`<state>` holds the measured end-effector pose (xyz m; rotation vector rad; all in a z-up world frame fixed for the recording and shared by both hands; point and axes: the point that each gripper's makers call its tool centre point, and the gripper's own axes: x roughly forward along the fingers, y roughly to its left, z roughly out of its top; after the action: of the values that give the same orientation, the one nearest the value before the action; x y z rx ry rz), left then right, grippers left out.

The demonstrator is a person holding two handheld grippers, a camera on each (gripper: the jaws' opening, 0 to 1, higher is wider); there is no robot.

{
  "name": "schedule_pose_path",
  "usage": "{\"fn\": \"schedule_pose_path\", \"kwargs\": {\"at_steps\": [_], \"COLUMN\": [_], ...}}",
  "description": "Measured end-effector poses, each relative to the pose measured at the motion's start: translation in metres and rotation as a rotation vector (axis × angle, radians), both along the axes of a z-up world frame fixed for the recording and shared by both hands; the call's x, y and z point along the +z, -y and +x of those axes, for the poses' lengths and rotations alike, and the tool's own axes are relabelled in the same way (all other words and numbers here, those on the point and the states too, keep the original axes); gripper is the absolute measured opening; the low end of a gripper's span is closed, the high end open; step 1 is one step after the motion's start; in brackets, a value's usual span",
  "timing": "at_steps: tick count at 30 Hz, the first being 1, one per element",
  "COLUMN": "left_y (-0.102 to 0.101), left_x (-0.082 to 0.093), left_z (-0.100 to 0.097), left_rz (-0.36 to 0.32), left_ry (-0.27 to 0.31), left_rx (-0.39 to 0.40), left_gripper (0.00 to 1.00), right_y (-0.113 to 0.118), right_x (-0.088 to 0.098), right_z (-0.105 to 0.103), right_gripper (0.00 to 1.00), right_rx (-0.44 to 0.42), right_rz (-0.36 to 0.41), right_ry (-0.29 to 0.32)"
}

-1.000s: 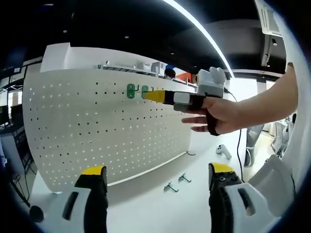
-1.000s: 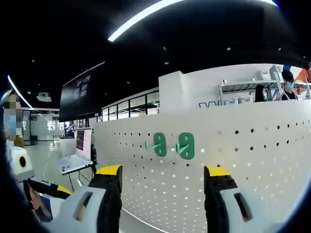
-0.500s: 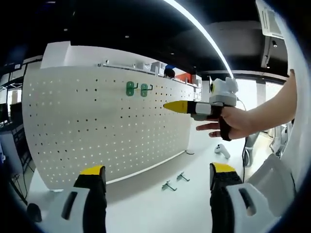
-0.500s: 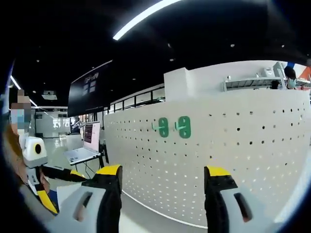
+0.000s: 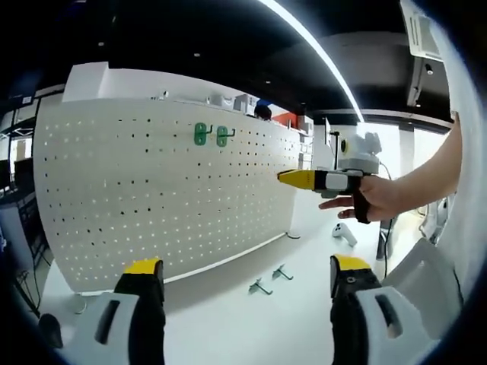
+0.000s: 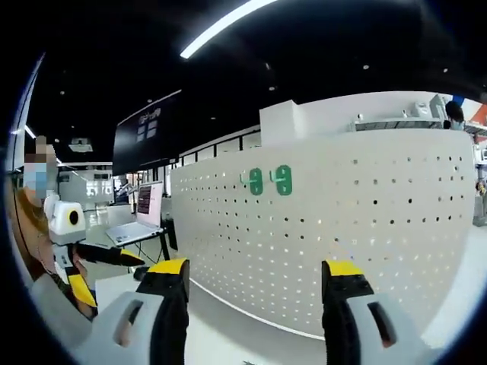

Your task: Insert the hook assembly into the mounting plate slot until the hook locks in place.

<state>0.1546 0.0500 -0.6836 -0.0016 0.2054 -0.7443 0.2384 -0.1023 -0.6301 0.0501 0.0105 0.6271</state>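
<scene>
Hooks (image 5: 265, 280) lie loose on the white surface (image 5: 228, 319), two small grey ones side by side, at about 6 o'clock below the big white board with holes (image 5: 152, 198). They look like thin bent metal, so they are likely light, hard and stiff, and a bit slippery. They are small, so they could skid or flip if pushed. A good place to take hold looks like the straight back part, with the bent end left free to go into a hole. Two green hooks (image 5: 209, 135) already hang on the board near its top, at about 12 o'clock from the loose ones. In the right gripper view the same green hooks (image 6: 268, 180) sit high on the board with holes (image 6: 319, 228). The left hand-held gripper (image 5: 247, 277) has its yellow-tipped jaws wide apart with nothing between them, and it points at the board and the loose hooks. The right hand-held gripper (image 6: 255, 274) also has its jaws spread and holds nothing. In the left gripper view the right hand-held gripper (image 5: 293, 178) is held up by a hand (image 5: 365, 199) at about 3 o'clock, well apart from the board. The board is stiff and stands up on the surface, so it may tip if a hook is pushed in too hard.
</scene>
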Motion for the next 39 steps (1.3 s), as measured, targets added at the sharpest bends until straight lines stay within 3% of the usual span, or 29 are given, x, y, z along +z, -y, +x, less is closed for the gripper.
{"fn": "schedule_pose_path", "kwargs": {"at_steps": [22, 39], "left_y": [-0.008, -0.009], "left_x": [-0.023, -0.036], "left_z": [-0.010, -0.019], "left_rz": [0.033, 0.033], "left_ry": [-0.046, -0.080], "left_rx": [-0.008, -0.007], "left_gripper": [0.93, 0.93], "right_y": [0.023, 0.041], "right_x": [-0.038, -0.061], "right_z": [-0.034, -0.051], "right_gripper": [0.69, 0.70], "right_rx": [-0.010, -0.037], "right_rz": [-0.052, -0.048], "right_ry": [-0.066, -0.119]}}
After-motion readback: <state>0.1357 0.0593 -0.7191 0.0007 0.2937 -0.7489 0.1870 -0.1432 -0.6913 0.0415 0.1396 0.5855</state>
